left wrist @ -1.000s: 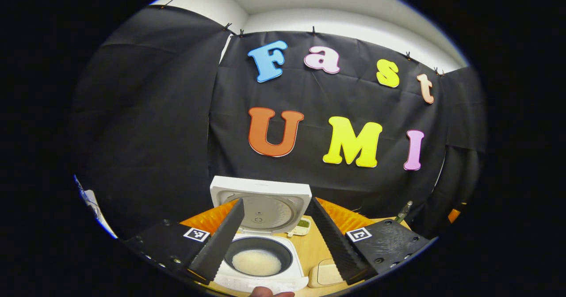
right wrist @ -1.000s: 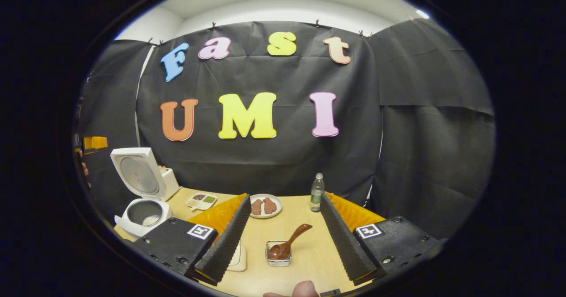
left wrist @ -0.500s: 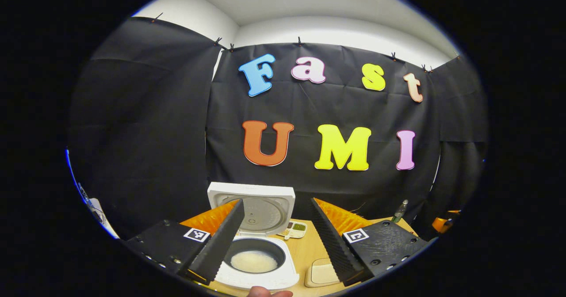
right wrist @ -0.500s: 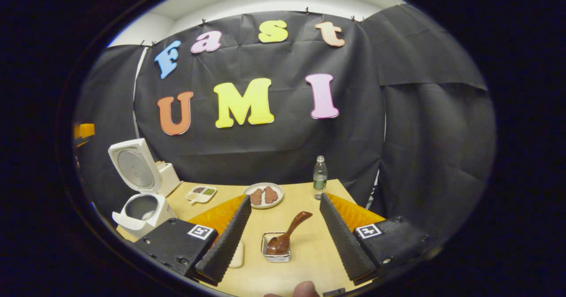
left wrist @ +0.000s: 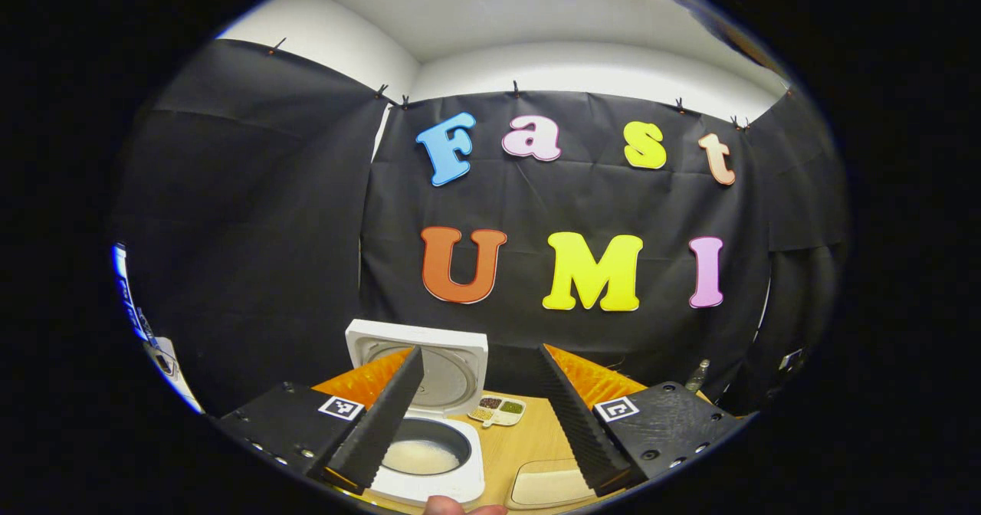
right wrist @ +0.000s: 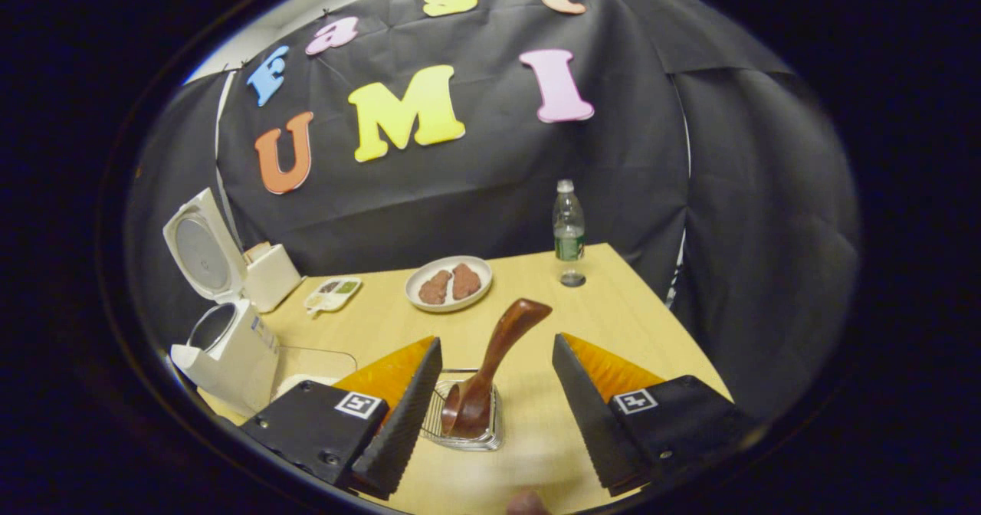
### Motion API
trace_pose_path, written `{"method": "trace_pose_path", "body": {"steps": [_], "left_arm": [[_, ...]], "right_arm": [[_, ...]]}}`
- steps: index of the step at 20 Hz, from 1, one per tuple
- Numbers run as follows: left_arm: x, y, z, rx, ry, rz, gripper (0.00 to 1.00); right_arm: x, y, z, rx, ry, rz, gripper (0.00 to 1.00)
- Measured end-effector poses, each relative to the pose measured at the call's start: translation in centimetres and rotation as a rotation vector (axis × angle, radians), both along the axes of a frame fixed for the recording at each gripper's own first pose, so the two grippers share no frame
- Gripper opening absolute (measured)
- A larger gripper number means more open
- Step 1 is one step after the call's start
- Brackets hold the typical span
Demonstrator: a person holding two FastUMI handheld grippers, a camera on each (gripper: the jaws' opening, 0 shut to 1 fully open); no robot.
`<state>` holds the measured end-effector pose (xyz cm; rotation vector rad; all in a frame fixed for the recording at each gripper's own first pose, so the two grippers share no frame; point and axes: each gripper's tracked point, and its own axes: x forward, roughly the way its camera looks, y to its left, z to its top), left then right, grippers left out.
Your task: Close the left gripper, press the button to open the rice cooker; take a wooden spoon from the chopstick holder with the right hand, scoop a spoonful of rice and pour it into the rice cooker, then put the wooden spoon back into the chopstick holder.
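The white rice cooker (left wrist: 429, 461) stands with its lid (left wrist: 429, 362) up and rice (left wrist: 418, 457) in its pot. My left gripper (left wrist: 475, 423) hangs open above and in front of it, nothing between its fingers. In the right gripper view the cooker (right wrist: 222, 346) is at the far left. A dark wooden spoon (right wrist: 490, 365) leans in a wire chopstick holder (right wrist: 464, 427), handle up and to the right. My right gripper (right wrist: 494, 415) is open, its fingers on either side of the spoon and holder, apart from both.
A shallow container of rice (left wrist: 548, 484) lies right of the cooker. On the wooden table (right wrist: 613, 308) are a plate with brown food (right wrist: 448, 283), a small divided dish (right wrist: 331, 294), a water bottle (right wrist: 568, 231) and a white box (right wrist: 268, 273) behind the cooker.
My right gripper has moved down and forward, so the spoon and holder now sit between its open fingers. The left gripper has drawn back and tilted up from the cooker.
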<state>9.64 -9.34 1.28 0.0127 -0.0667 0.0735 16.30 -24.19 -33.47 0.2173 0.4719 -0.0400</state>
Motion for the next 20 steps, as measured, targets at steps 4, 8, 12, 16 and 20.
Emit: {"method": "trace_pose_path", "body": {"steps": [4,8,12,16,20], "left_arm": [[0.3,-0.2,-1.6,0.029,0.068,0.033,0.94],[0.6,-0.1,-3.1,0.040,0.132,0.050,0.94],[0.4,0.8,-3.5,0.049,0.151,0.070,0.94],[0.3,2.1,-3.5,0.028,0.153,0.078,0.94],[0.2,3.4,-3.8,0.015,0.148,0.058,0.94]], "right_arm": [[3.0,0.6,-2.3,0.027,0.030,0.037,0.83],[4.6,1.6,-3.6,0.012,0.053,0.083,0.64],[4.5,1.5,-3.0,0.014,0.051,0.082,0.31],[2.8,2.7,-2.3,0.015,0.071,0.092,0.25],[2.0,3.6,0.0,-0.022,0.066,0.076,0.19]]}}
